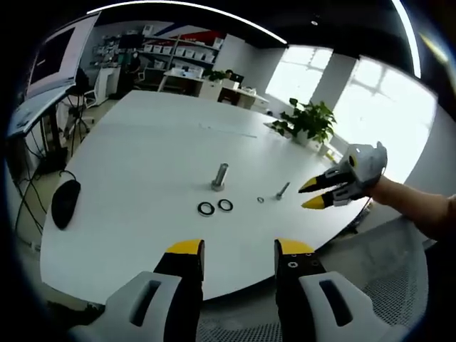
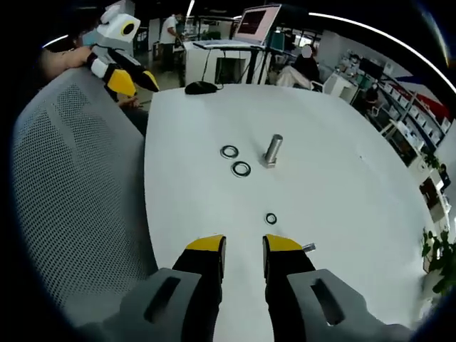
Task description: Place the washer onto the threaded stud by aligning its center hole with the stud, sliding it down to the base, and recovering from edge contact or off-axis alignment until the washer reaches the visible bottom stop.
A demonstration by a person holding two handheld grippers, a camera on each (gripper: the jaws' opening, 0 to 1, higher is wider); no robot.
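A: Where did things stand?

B: The stud (image 2: 272, 150) stood upright near the middle of the table (image 2: 342, 178). 2 larger rings (image 2: 235, 161) lay flat just beside it, and a small washer (image 2: 271, 218) lay apart, nearer the right gripper (image 2: 244, 248). A loose bolt (image 1: 283, 189) lay on its side close to that small washer.

A: And the tongs?

B: Both released and empty, jaws apart. The left gripper (image 1: 239, 249) hung off the table edge; the right one sat low over the table, with the bolt's tip peeking out beside its right jaw.

A: What could have gone wrong?

B: First, picking the wrong ring. With 3 rings out, I judged one might not fit the stud, though I couldn't tell hole sizes. Second, a flat washer on a smooth top is hard to pinch; jaws closing on its rim could have skated it away or flipped it. Third, the right jaw could have nudged the bolt and rolled it into the washer.

A: And at the stud?

B: The stud looked free-standing. An off-axis washer catching its top edge or threads could have tipped it unless the other gripper steadied it.
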